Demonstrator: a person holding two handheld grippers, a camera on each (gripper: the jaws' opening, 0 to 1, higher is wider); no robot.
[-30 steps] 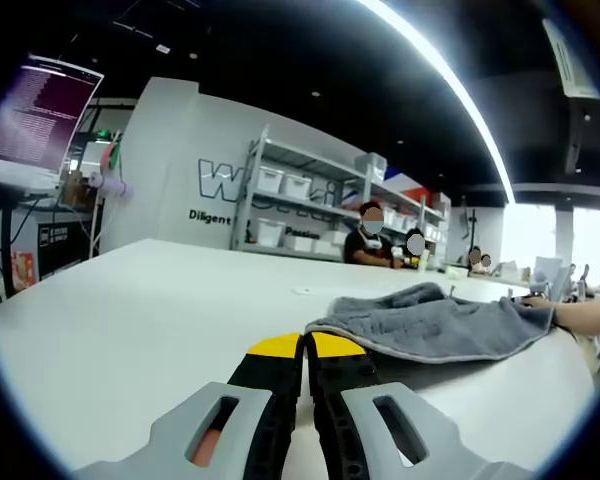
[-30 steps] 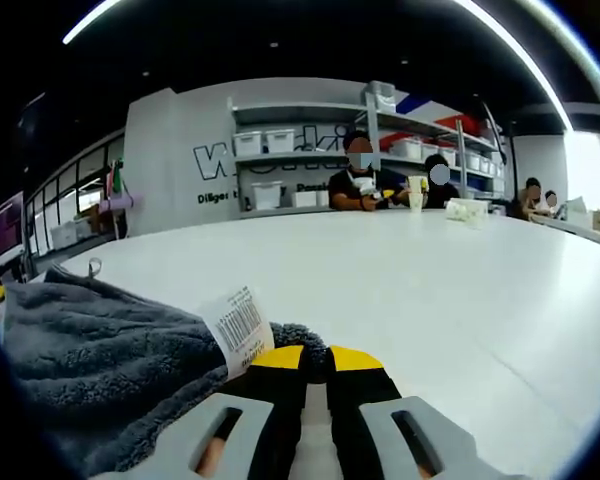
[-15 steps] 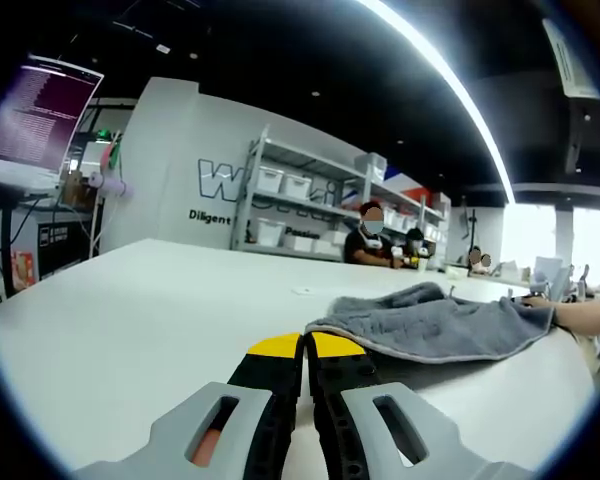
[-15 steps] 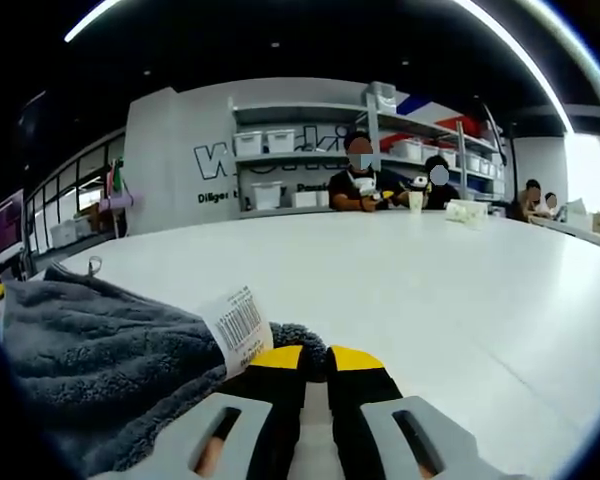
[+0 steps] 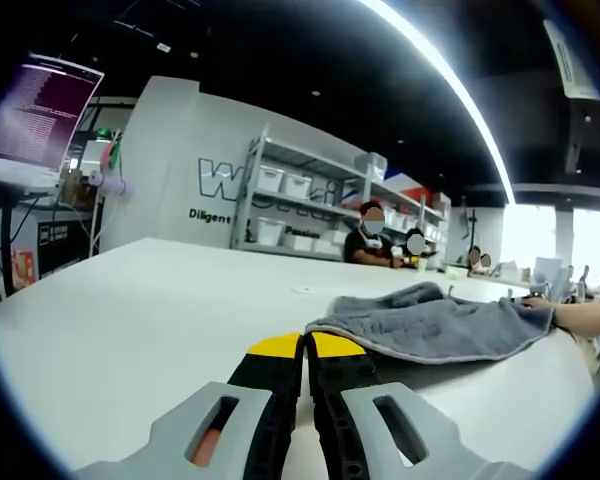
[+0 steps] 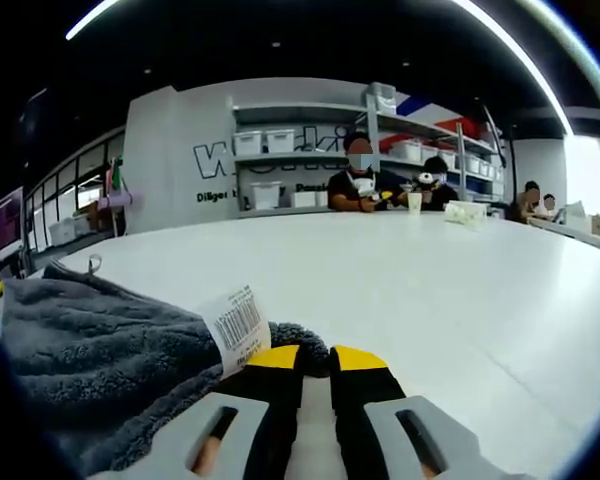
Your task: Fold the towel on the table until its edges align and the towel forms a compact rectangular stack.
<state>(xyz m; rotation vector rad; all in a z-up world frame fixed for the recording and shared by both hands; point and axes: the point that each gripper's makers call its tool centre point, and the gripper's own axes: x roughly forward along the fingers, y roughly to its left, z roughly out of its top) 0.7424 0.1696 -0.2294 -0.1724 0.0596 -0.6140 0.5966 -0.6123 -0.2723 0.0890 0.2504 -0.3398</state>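
grey towel (image 6: 90, 350) (cut off left), tag (image 6: 236, 327) legible-ish; right gripper (image 6: 315, 358) closed

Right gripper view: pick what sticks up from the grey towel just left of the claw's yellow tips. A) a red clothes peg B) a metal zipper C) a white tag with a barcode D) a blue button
C: a white tag printed with a barcode rises from the towel edge beside the right claw.
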